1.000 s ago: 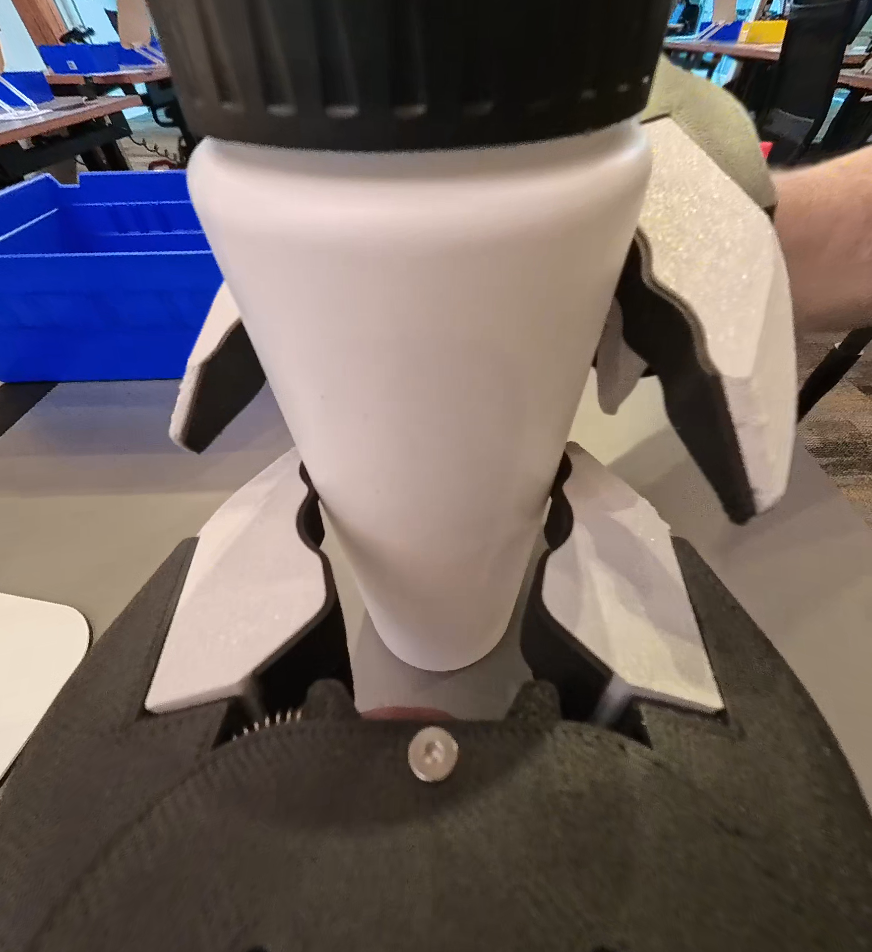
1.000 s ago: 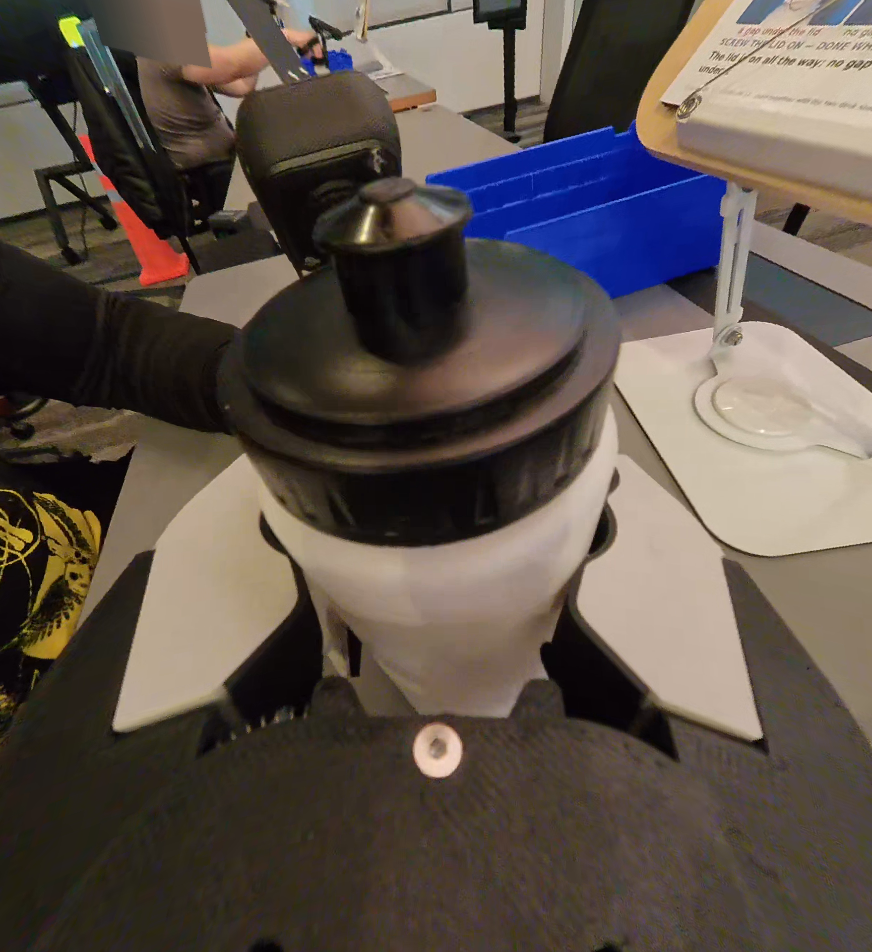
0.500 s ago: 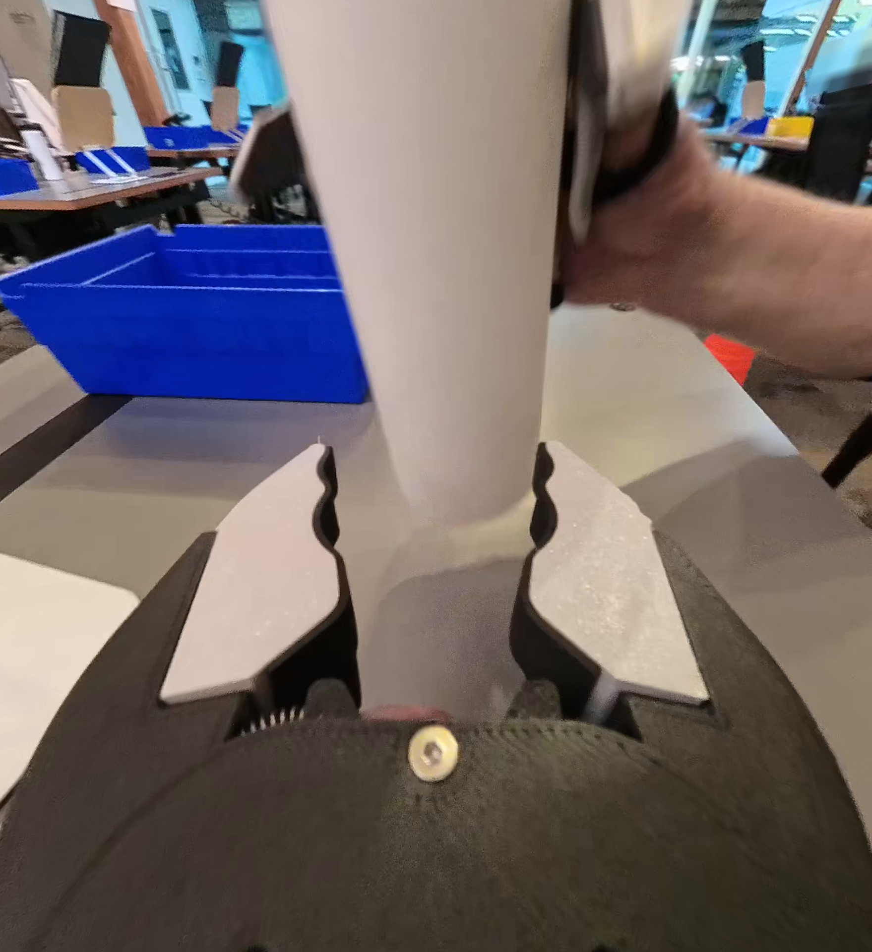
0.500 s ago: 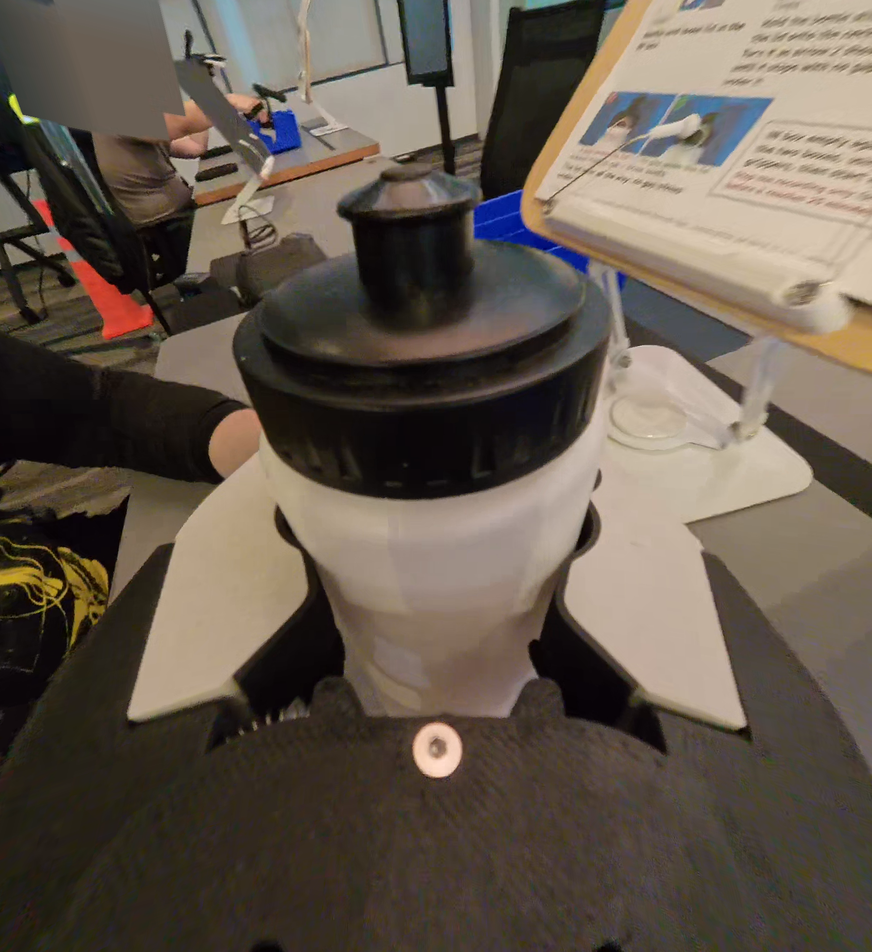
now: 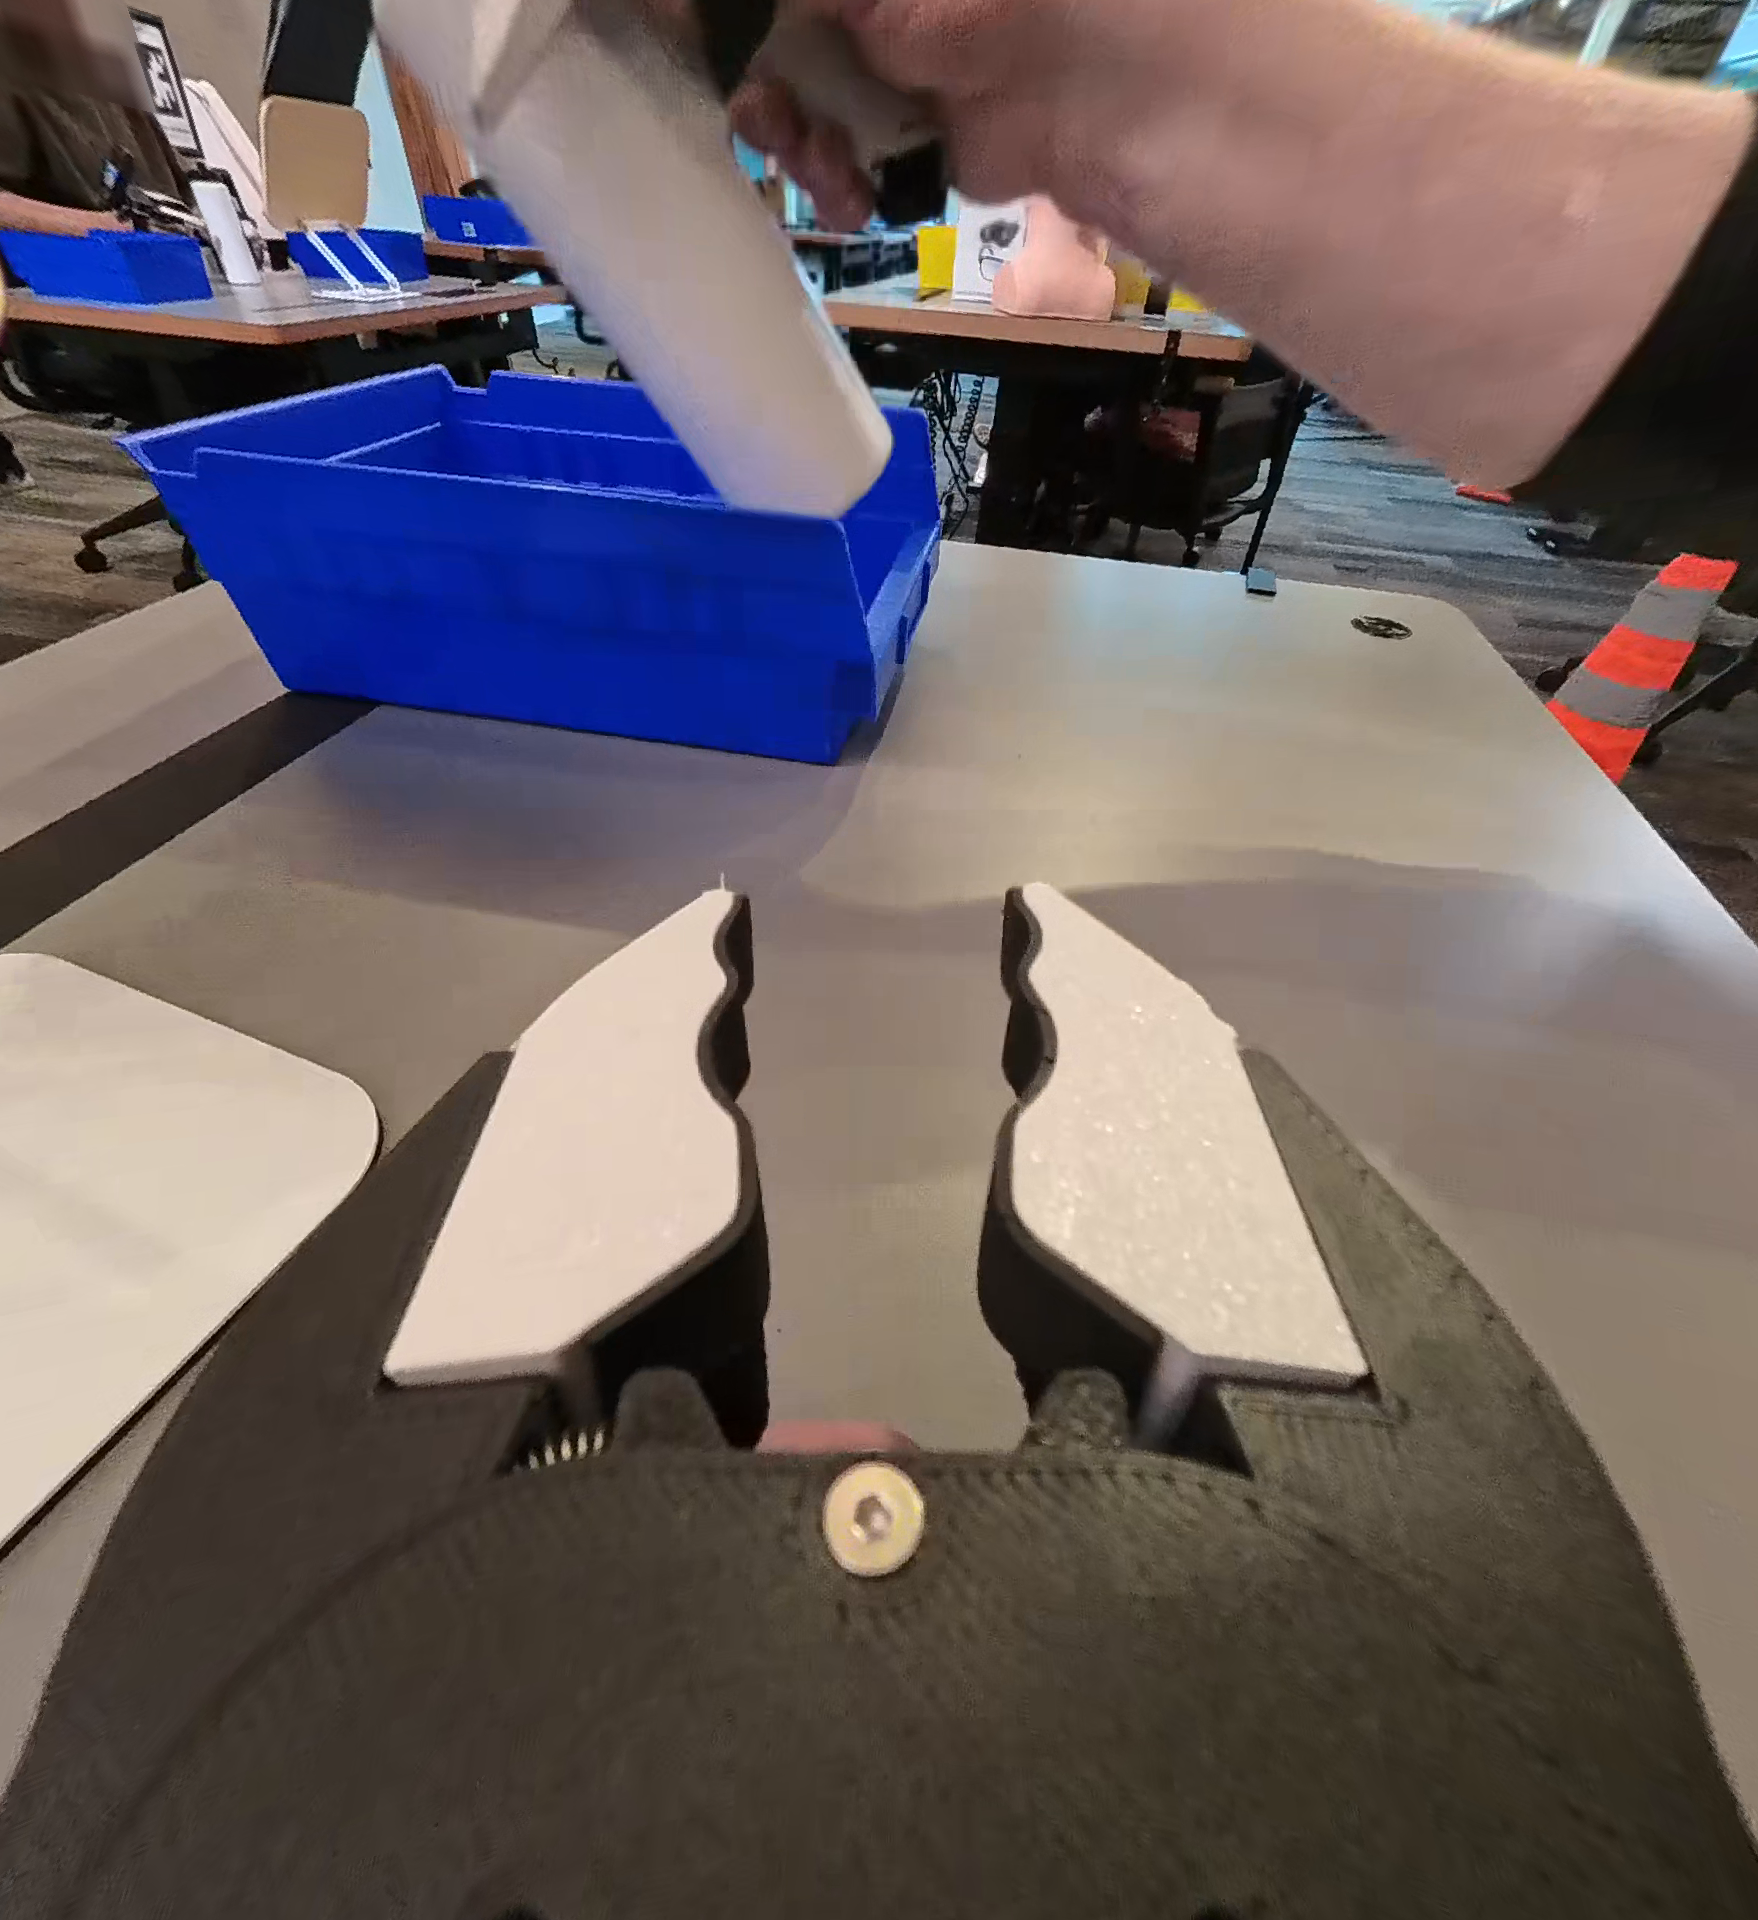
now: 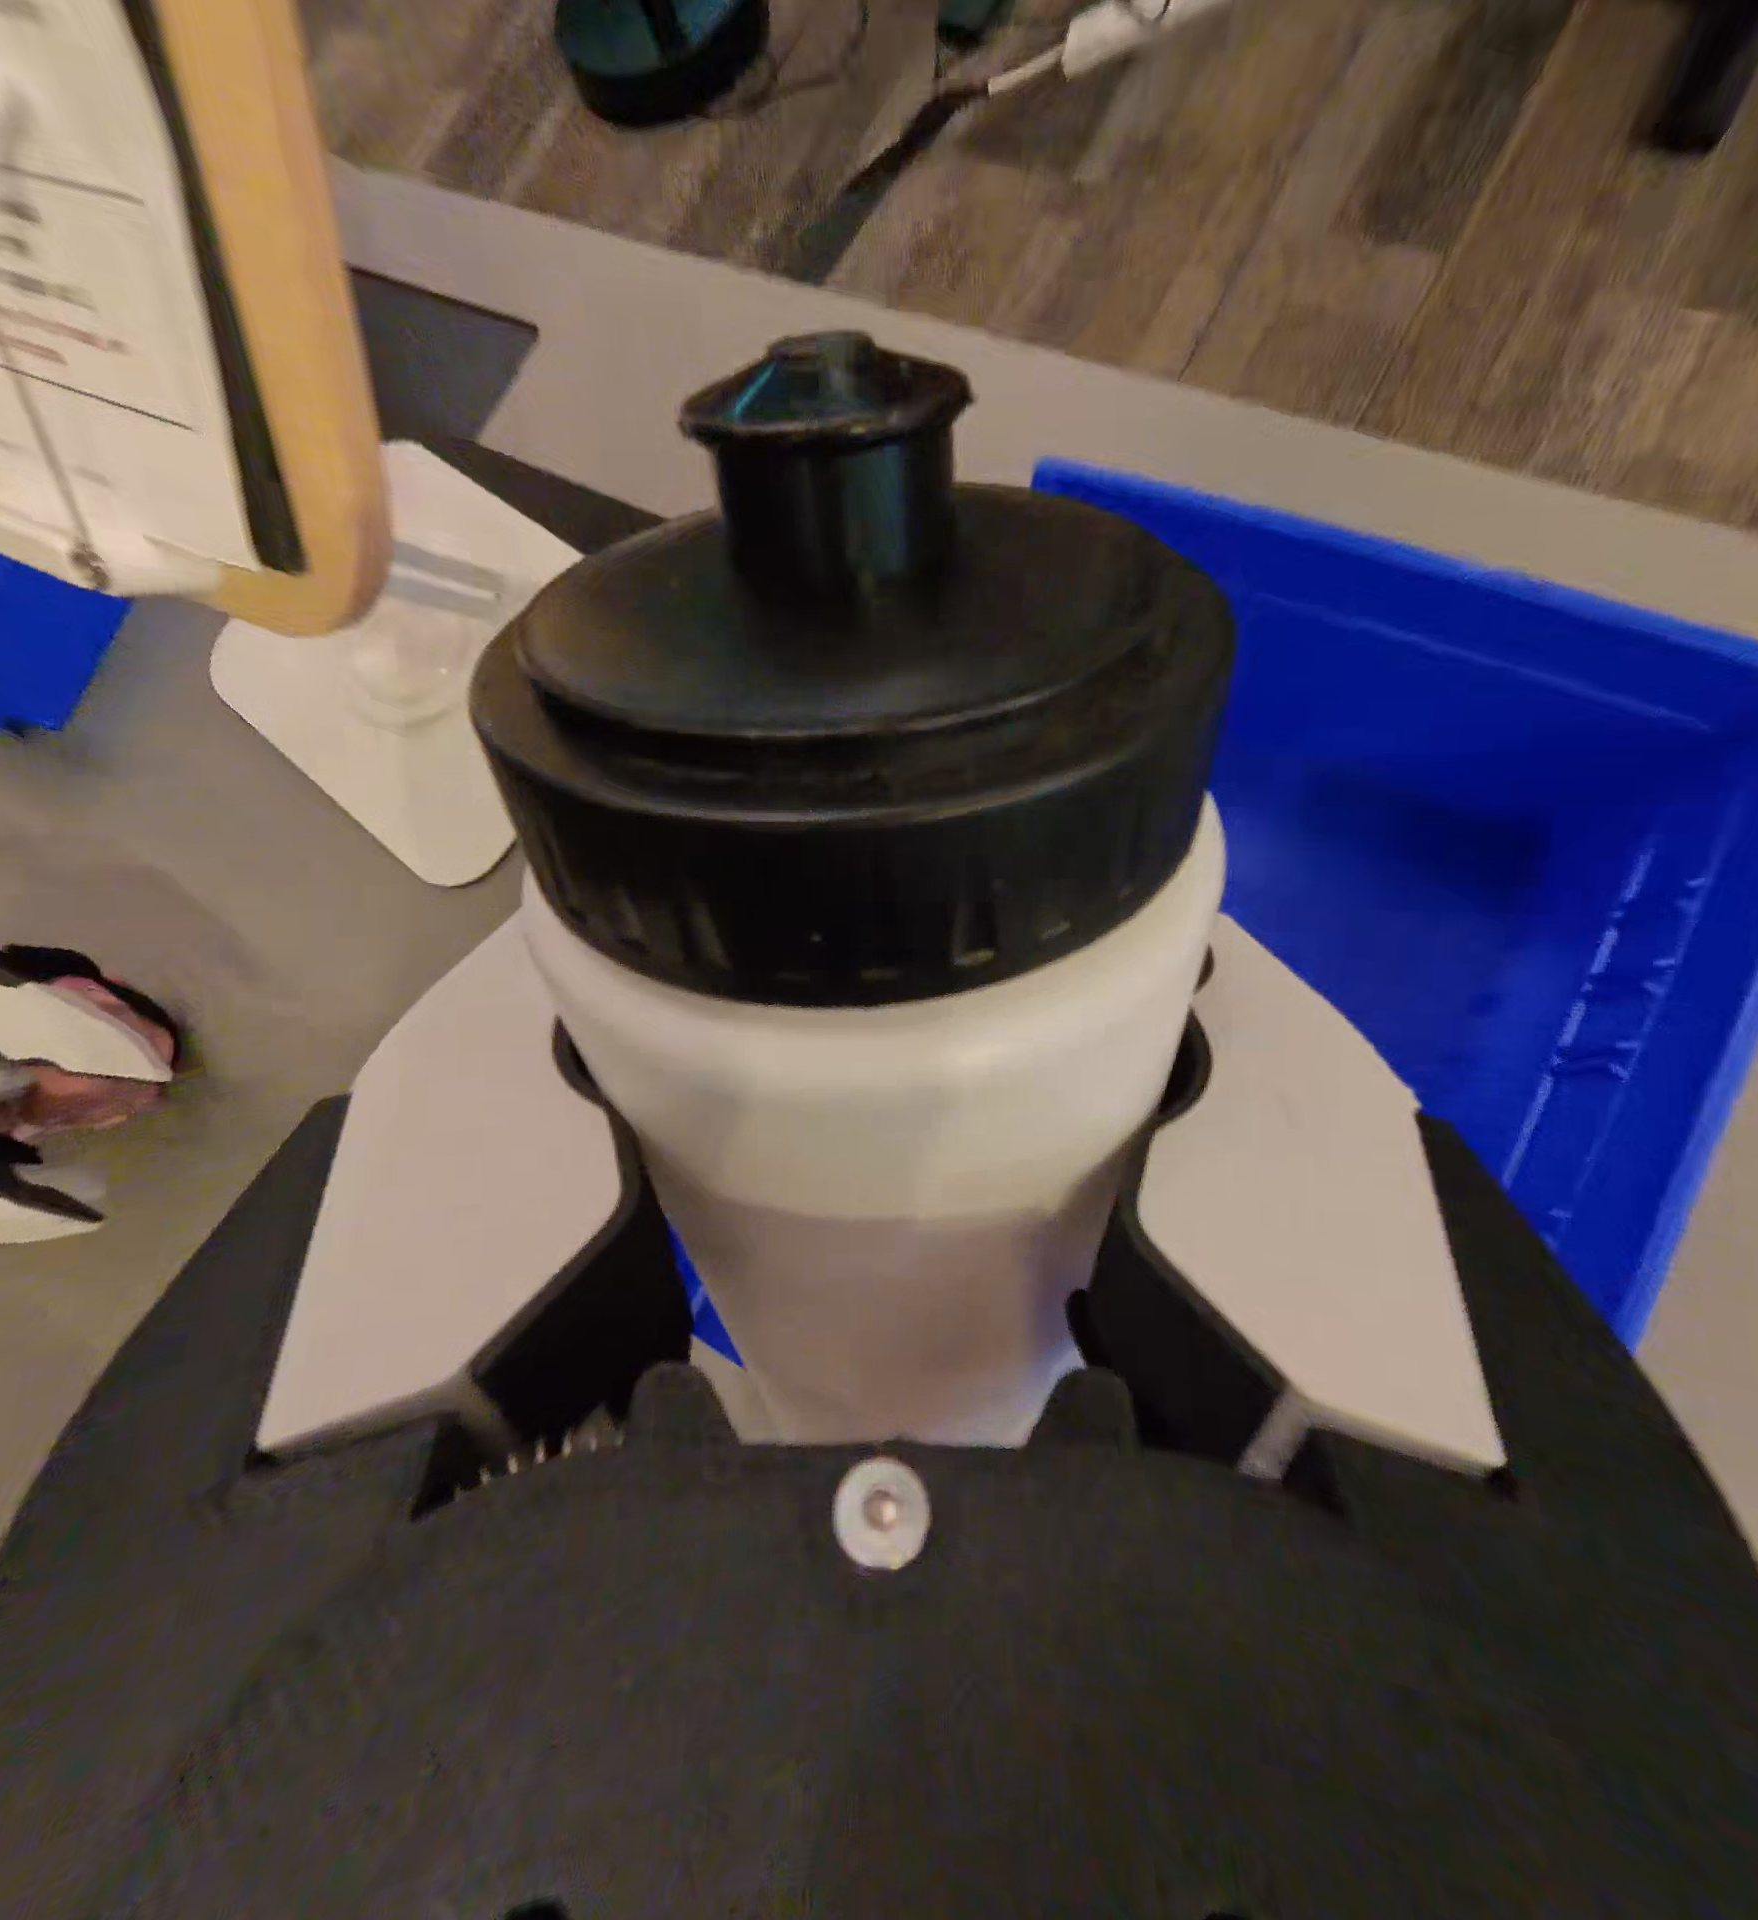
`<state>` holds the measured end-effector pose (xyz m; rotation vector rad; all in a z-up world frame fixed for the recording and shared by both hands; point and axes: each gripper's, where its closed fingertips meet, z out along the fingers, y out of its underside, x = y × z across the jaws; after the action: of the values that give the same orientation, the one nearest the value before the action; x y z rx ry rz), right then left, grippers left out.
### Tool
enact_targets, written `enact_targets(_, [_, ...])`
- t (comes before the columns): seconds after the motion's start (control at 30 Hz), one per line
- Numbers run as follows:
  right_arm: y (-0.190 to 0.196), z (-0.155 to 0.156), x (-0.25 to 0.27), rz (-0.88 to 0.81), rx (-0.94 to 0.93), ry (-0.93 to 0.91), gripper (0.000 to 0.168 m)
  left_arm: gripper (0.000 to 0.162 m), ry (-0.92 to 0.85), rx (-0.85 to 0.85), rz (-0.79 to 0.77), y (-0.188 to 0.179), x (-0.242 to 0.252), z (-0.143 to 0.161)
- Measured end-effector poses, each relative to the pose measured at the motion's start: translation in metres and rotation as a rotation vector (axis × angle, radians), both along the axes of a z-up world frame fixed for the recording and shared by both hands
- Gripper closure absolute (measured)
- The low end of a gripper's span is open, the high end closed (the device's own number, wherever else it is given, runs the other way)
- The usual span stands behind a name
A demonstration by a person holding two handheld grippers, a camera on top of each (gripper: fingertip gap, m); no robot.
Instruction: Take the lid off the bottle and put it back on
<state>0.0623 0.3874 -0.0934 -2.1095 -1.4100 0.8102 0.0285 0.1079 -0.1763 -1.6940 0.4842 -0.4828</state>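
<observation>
The white bottle point(image 6: 875, 1122) with its black lid point(image 6: 844, 790) screwed on sits between the jaws of my right gripper point(image 6: 875, 1039), which is shut on the body just below the lid. In the left wrist view the bottle point(image 5: 667, 260) hangs tilted in the air, its bottom end over the blue bin point(image 5: 542, 582), with the person's hand point(image 5: 1218, 177) behind it. My left gripper point(image 5: 875, 914) is open and empty, low over the grey table point(image 5: 1218, 790), well short of the bottle.
The blue bin point(image 6: 1477, 883) lies just right of the bottle in the right wrist view. A clipboard stand point(image 6: 272, 312) on a white base point(image 6: 387, 769) stands to the left. The base point(image 5: 75, 1143) also shows in the left wrist view. An orange cone point(image 5: 1633, 665) stands on the floor.
My left gripper has let go of the bottle's lower end and now stands open and apart from it. My right gripper has lifted the bottle up, away and tilted it over the blue bin.
</observation>
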Motion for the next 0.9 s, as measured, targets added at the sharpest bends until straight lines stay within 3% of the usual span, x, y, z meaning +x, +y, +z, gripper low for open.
enact_targets(0.17, [0.018, -0.078, 0.000, -0.036, -0.139, -0.193, 0.064, 0.114, -0.013, -0.010, -0.003, 0.001, -0.001, 0.000])
enact_targets(0.4, [0.023, -0.125, -0.005, -0.060, -0.287, -0.271, 0.065, 0.112, -0.019, -0.017, -0.010, 0.001, 0.000, -0.001])
enact_targets(0.47, [0.023, -0.134, -0.001, -0.050, -0.293, -0.322, 0.073, 0.111, -0.019, -0.019, -0.011, 0.001, 0.000, -0.001])
enact_targets(0.67, [0.013, -0.084, 0.008, -0.057, -0.255, -0.123, 0.078, 0.109, -0.003, -0.021, -0.012, 0.000, 0.002, -0.003])
enact_targets(0.83, [0.000, -0.048, 0.052, -0.093, -0.065, -0.068, 0.076, 0.103, 0.025, -0.012, 0.024, 0.001, -0.004, -0.003])
enact_targets(0.9, [0.002, -0.045, 0.078, -0.144, 0.014, -0.072, 0.072, 0.102, 0.140, -0.005, 0.097, 0.002, -0.018, -0.008])
